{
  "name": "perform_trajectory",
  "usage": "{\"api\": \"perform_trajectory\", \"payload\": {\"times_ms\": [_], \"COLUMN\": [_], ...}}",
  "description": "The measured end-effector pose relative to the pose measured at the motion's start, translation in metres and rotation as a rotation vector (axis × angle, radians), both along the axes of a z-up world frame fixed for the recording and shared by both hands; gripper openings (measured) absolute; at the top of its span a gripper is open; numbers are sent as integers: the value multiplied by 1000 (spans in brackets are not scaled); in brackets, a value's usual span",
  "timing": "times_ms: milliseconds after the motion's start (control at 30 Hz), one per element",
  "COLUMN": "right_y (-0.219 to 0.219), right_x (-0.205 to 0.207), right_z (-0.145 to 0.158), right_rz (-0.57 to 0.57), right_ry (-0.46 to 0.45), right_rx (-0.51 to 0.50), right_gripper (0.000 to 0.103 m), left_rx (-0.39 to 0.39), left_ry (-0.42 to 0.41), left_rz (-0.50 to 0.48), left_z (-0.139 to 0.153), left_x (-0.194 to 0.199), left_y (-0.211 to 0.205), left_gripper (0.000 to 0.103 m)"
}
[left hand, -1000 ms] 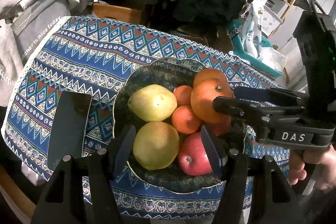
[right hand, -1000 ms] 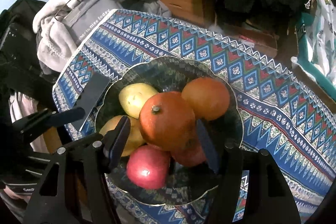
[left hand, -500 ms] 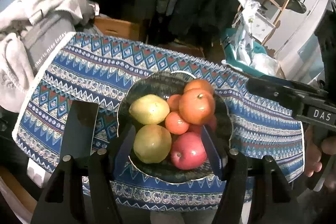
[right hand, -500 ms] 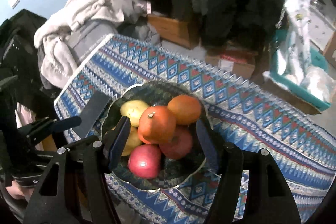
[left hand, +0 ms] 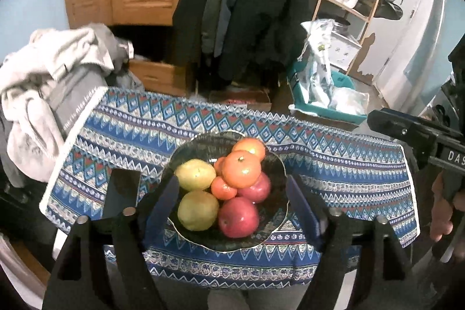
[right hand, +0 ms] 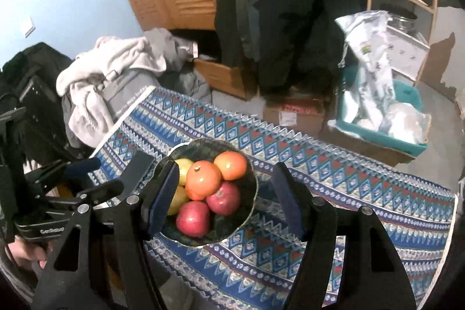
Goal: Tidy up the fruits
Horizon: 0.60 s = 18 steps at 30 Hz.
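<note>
a: where does everything sit?

b: the worktop point(left hand: 334, 164) under its patterned cloth carries the bowl point(left hand: 273, 228), and all the fruit is piled in it: orange point(left hand: 241, 169) on top, pears point(left hand: 197, 209) at the left, apples point(left hand: 238, 217) in front.

a: and from the grippers?

b: the bowl lies ahead and below both, well apart. the left gripper point(left hand: 232, 208) looks squarely over it, so it seems better lined up; the right gripper point(right hand: 225, 202) sees it from the side.

a: holding anything?

b: no. the left gripper's jaws have just been opening and stand wide with nothing between them; the right's are parted and bare too.
</note>
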State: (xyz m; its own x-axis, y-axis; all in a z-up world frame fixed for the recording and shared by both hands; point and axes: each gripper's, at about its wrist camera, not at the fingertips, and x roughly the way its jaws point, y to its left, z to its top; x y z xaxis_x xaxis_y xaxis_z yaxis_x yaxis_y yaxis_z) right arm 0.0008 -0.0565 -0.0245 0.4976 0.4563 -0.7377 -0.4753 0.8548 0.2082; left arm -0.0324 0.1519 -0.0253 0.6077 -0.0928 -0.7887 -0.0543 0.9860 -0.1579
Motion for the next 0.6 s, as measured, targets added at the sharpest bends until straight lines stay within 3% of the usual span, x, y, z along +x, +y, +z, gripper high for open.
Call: {"api": "perform_trajectory", "payload": {"times_ms": [133,233,600], "right_y": [-12,-17,-44], "right_x": [-9,-17,-57], "right_z": [15,27,76], "right_rz": [-2,-2,-12], "right_ry": [-19,-53,-189], "right_rx": [19,20,68], "right_gripper": [67,69,75], "left_rx": [11,11,42], "left_ry": [-36,-73,-171], "left_rz": [-3,-6,-31], "left_z": [17,32,76], "left_x": [-5,-10,-28], "left_y": [-6,-11,-33], "left_gripper": [81,88,90]}}
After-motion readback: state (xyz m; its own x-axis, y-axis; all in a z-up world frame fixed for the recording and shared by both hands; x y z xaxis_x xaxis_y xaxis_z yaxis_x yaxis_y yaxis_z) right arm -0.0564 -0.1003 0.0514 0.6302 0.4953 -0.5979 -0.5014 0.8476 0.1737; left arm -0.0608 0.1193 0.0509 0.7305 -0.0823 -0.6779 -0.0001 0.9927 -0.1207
